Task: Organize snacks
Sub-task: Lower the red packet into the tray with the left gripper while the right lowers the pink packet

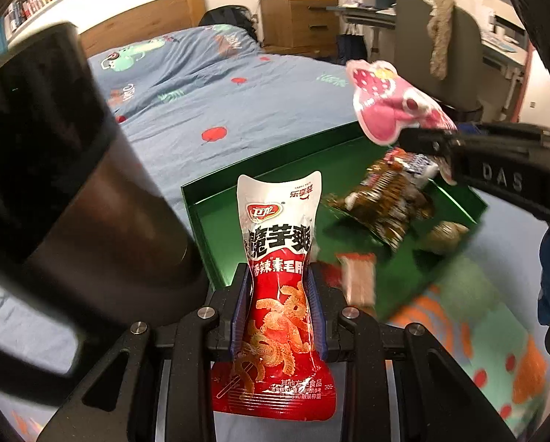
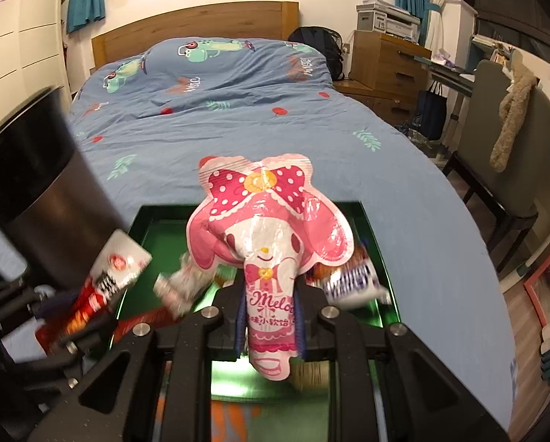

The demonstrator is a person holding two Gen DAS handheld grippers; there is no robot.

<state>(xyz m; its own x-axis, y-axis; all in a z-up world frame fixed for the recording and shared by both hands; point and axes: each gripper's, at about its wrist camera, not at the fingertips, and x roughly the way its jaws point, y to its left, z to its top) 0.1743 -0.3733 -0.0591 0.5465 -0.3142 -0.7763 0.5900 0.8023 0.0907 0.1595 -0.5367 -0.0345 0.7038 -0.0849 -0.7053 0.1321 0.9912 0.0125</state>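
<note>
1. Left gripper (image 1: 279,294): clamped on a red-and-white plastic snack pouch (image 1: 279,258) with orange strips printed on it, held upright over the near edge of the shallow green rectangular tray (image 1: 201,213).
2. Right gripper (image 2: 271,316): clenched on a pink cartoon-rabbit-shaped candy bag (image 2: 269,221) with a polka-dot bow, above the tray.
3. Tray sits on the blue patterned bedspread (image 1: 208,103); loose, blurred snack packets (image 1: 389,199) lie inside.
4. Dark cylindrical bin (image 2: 39,191) beside the tray.
</note>
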